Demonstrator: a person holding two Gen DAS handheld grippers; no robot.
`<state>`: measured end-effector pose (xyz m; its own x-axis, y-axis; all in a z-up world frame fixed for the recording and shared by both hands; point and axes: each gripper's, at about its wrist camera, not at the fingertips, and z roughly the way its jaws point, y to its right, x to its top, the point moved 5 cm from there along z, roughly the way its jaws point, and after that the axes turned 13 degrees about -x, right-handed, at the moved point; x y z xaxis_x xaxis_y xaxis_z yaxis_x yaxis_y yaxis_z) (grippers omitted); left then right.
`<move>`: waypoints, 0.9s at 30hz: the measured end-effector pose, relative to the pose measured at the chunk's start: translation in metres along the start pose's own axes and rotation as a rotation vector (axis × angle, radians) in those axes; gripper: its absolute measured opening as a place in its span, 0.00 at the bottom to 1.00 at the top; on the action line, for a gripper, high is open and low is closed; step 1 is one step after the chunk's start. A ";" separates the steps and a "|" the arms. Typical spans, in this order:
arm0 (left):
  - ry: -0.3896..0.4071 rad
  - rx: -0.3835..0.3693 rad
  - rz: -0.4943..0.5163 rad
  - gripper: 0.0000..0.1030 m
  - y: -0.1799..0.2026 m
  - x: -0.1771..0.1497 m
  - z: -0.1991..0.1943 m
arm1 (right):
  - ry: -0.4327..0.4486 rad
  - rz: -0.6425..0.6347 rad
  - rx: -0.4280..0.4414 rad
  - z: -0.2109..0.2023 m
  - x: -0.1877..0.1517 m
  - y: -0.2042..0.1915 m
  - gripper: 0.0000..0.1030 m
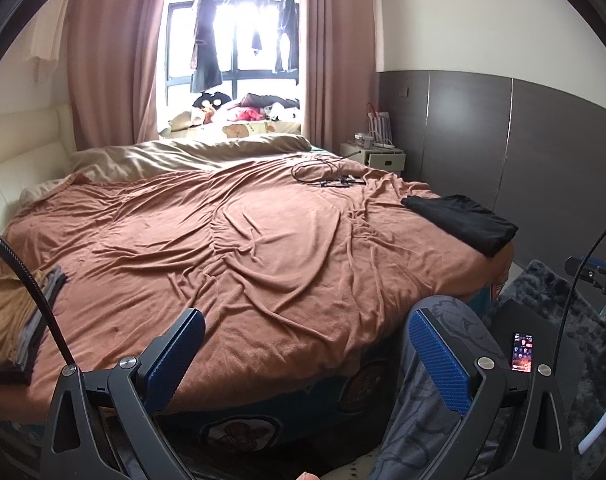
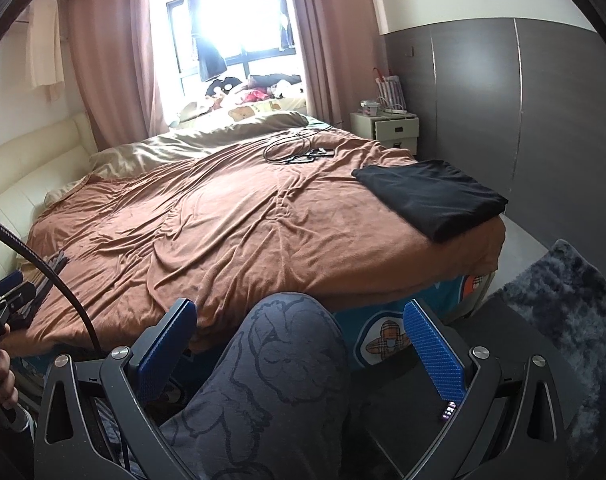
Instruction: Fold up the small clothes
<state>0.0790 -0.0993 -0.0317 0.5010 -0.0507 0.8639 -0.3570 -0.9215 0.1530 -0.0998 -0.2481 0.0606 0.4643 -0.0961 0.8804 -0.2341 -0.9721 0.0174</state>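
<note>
Both grippers idle at frame bottom: left gripper (image 1: 305,344) and right gripper (image 2: 299,338), jaws wide apart, holding nothing, likely between garments. Black folded garment (image 2: 431,198) lies right of centre on the brown blanket (image 2: 223,220), near the bed corner. Stack of folded clothes (image 1: 19,320) at left edge. Cables (image 2: 291,150) sit upper centre, clear of work area; person's knee (image 2: 271,360) blocks the right gripper's near reach.
</note>
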 end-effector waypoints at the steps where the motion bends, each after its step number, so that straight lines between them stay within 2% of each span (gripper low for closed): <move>1: 0.002 0.001 -0.004 1.00 -0.001 0.000 -0.001 | 0.002 -0.001 -0.002 0.001 0.000 -0.001 1.00; 27: 0.048 0.015 -0.018 1.00 -0.006 0.006 -0.016 | 0.022 -0.008 -0.002 0.001 0.004 -0.011 1.00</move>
<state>0.0719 -0.0882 -0.0196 0.4686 -0.0155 0.8833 -0.3361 -0.9278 0.1621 -0.0945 -0.2378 0.0631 0.4470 -0.0830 0.8907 -0.2322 -0.9723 0.0260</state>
